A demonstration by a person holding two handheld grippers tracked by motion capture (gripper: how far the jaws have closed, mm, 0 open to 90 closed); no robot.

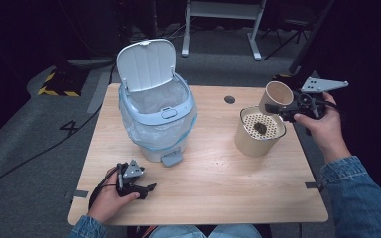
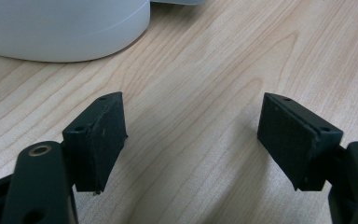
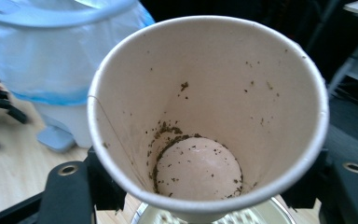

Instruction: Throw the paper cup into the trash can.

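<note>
table [image 1: 213,173]: wooden | on it: pedal bin [image 1: 156,119], strainer canister [image 1: 258,134], left gripper [image 1: 146,189]

bin [image 1: 156,119] left on table [image 1: 213,178], strainer pot [image 1: 258,133] right, paper cup [image 1: 277,96] above it

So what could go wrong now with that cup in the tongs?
1. The cup lies tipped in the right tongs above the strainer. Specks still cling inside it, so some might drop on the table.
2. A paper cup is soft; a harder squeeze could crush it, or it could slip out.
3. The bin stands open across the table, so carrying the cup there could scatter crumbs.
</note>
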